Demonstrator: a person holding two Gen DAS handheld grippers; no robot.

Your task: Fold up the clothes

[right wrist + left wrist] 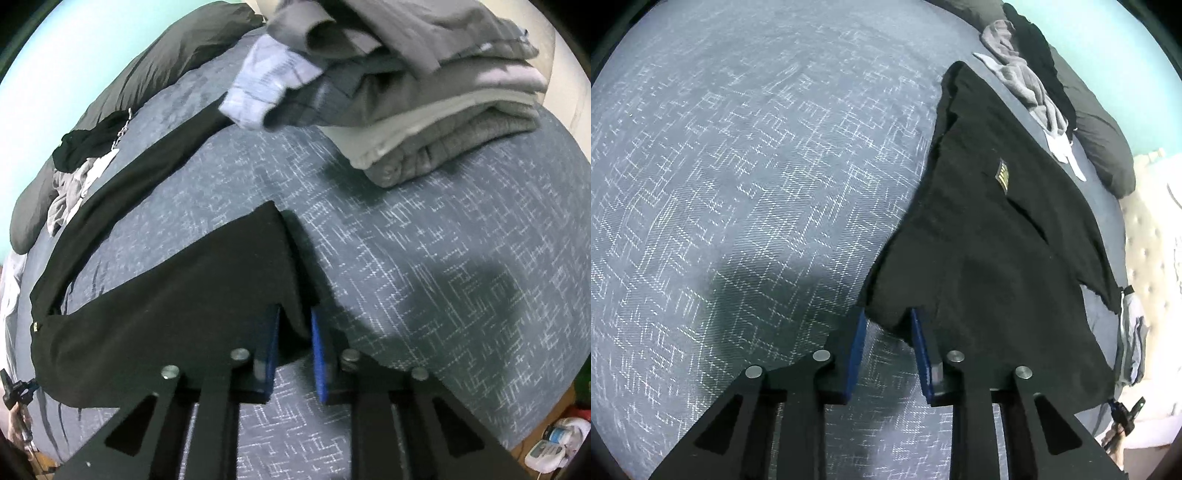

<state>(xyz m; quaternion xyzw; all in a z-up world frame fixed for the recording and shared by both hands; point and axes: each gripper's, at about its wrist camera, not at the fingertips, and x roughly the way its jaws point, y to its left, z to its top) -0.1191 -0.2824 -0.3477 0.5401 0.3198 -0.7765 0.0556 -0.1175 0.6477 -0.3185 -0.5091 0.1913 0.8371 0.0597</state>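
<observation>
A black garment (979, 240) with a small gold label (1003, 175) lies spread on the blue patterned bedspread (738, 184). My left gripper (888, 325) points down at the garment's near corner, and its blue pads (858, 343) hold a bunched fold of the black cloth at their tips. In the right wrist view the same garment (166, 295) stretches away to the left. My right gripper (295, 328) is shut on another edge of it, with the cloth pinched in the narrow gap between its blue pads (319, 350).
A stack of folded grey clothes (424, 92) sits at the far right of the bed. Crumpled grey and white clothes (1023, 74) lie beside a dark pillow (1100, 140). A tufted headboard (1145, 240) is at the right. Small items (554, 443) lie on the floor.
</observation>
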